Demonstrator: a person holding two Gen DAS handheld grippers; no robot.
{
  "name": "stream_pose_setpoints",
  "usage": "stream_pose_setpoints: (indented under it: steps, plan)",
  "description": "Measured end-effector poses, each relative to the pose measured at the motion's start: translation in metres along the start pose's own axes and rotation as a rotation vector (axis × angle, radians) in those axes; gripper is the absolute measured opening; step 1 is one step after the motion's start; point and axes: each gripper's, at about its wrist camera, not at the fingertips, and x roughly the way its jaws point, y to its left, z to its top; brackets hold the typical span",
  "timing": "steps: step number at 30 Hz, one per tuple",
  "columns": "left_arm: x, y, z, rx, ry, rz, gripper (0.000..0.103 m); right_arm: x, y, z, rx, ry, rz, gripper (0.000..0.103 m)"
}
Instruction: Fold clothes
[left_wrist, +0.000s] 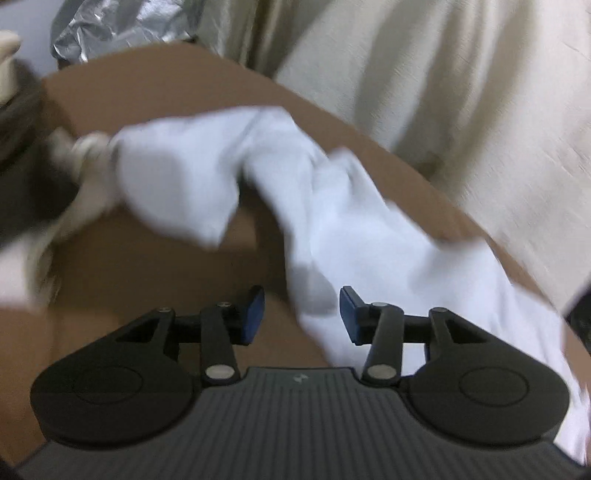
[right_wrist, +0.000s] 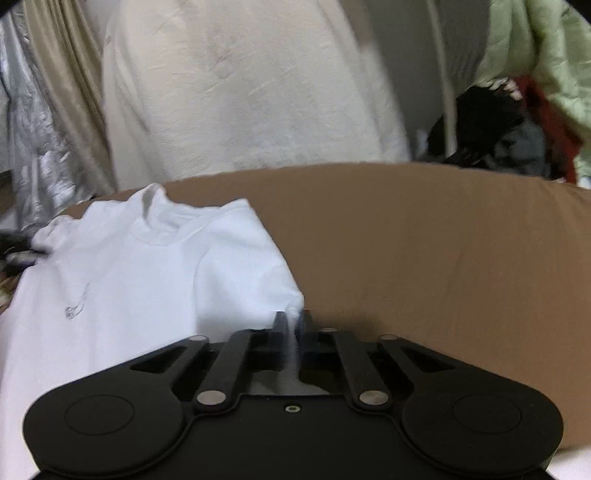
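The step in hand was judged to be an early one: a white T-shirt (right_wrist: 122, 280) was being spread or carried over the brown worktop (right_wrist: 424, 258), not yet laid flat, no tidy fold being seen in it. In the right wrist view the garment was seen lying at the left of the worktop, collar toward the far edge, with one corner drawn up into the right tongs (right_wrist: 291, 321). Those tongs were closed narrowly upon that pinch of cloth. In the left wrist view the shirt (left_wrist: 351, 229) was shown bunched and twisted, blurred by motion, a fold of it hanging between the blue pads (left_wrist: 255, 314) of the left tongs (left_wrist: 302, 314), which were held wide and gripped nothing. The next move was thought to call for the left tongs to be closed on a free corner, so that the cloth could be stretched flat.
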Motion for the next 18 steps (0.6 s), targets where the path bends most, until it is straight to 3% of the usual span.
stream_pose_setpoints:
  steps: [2, 5, 6, 11, 13, 14, 16, 18]
  plan:
    - [-0.03, -0.001, -0.03, 0.07, 0.02, 0.01, 0.044, -0.011, 0.024, -0.001, -0.141, -0.072, -0.134, 0.006]
    - [-0.084, 0.001, -0.085, 0.171, 0.014, 0.077, 0.047, -0.032, 0.022, 0.014, -0.191, -0.165, -0.299, 0.005]
    - [-0.098, 0.009, -0.1, 0.182, 0.008, 0.094, 0.048, -0.034, 0.018, 0.015, -0.203, -0.156, -0.322, 0.004]
    - [-0.139, 0.061, -0.143, 0.1, -0.008, 0.214, 0.055, -0.013, 0.007, -0.001, -0.144, -0.018, -0.359, 0.007]
    - [-0.146, 0.074, -0.141, 0.1, -0.004, 0.235, 0.057, -0.025, 0.015, 0.002, -0.113, -0.037, -0.349, 0.014]
    - [-0.15, 0.081, -0.141, 0.089, -0.003, 0.228, 0.06, -0.032, 0.019, 0.005, -0.099, -0.051, -0.343, 0.018]
    - [-0.159, 0.095, -0.146, 0.039, 0.004, 0.183, 0.069, -0.05, 0.034, 0.013, -0.095, -0.079, -0.309, 0.044]
    - [-0.161, 0.105, -0.15, -0.022, 0.018, 0.12, 0.069, -0.067, 0.049, 0.014, -0.104, -0.102, -0.268, 0.047]
